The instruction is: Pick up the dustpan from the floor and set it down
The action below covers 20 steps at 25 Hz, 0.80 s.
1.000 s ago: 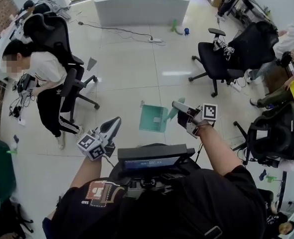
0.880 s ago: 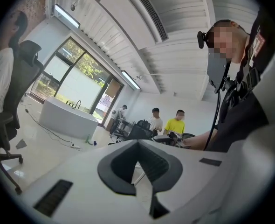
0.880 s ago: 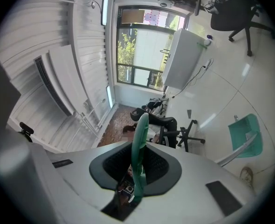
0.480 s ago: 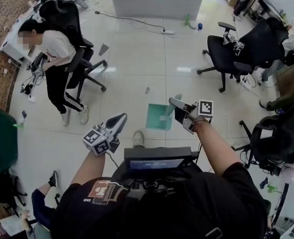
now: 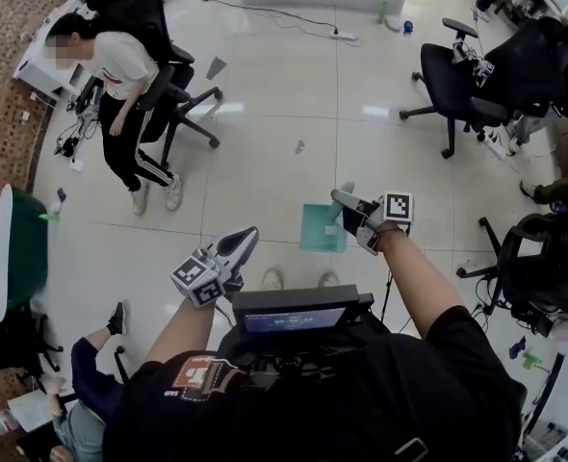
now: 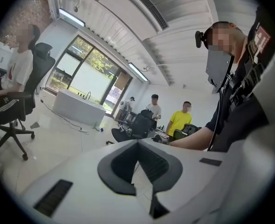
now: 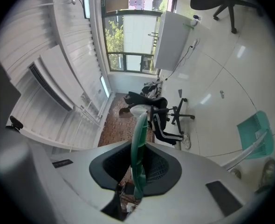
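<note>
Right gripper (image 5: 344, 200) nips the dustpan (image 5: 321, 229) by its thin handle (image 7: 138, 143), left gripper (image 5: 238, 243) closed empty, and 1 swing could twist it loose

The dustpan (image 5: 322, 227) is showing teal green against the pale glossy floor (image 5: 265, 123); the right gripper (image 5: 342, 197) and left gripper (image 5: 247, 236) are showing white shells, dark grey pads (image 7: 107, 166) and black-and-white square markers, and the office chairs (image 5: 454, 73) are looking black
</note>
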Tool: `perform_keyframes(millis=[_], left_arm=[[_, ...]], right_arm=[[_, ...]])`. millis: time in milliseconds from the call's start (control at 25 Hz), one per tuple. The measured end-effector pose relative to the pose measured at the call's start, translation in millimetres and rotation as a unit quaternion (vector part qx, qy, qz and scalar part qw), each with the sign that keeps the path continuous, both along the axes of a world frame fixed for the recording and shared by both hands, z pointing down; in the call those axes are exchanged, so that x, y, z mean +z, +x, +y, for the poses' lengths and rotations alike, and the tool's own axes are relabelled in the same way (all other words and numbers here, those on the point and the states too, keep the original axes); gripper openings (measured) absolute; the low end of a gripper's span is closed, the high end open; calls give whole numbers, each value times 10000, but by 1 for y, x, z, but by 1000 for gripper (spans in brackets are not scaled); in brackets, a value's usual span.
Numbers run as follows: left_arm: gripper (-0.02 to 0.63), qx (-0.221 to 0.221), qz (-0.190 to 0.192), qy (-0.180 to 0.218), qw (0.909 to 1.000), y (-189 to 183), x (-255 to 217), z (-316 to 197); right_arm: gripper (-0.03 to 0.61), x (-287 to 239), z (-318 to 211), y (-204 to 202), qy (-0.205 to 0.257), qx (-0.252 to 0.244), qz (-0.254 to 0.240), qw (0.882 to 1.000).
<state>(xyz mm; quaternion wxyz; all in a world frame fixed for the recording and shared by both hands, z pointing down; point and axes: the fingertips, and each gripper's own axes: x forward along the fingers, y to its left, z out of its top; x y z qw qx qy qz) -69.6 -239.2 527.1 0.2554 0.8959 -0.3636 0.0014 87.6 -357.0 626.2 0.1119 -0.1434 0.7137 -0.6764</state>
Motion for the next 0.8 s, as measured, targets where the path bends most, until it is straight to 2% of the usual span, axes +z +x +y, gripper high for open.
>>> perform_keyframes(millis=[280, 440, 640, 720, 800], left_arm=[[25, 215, 181, -131, 9995, -38, 59, -14], [25, 311, 167, -342, 9988, -48, 93, -18], [25, 322, 112, -476, 9983, -48, 120, -20], [25, 291, 84, -525, 9982, -50, 132, -20], [25, 252, 59, -594, 9979, -51, 145, -19]], right_arm=[[67, 80, -15, -25, -80, 112, 120, 9998], [67, 140, -25, -31, -314, 116, 461, 9984], [67, 198, -35, -30, -248, -121, 885, 9957], [69, 226, -35, -28, -367, -204, 1053, 9936], [69, 260, -33, -22, -268, -406, 1486, 9877]])
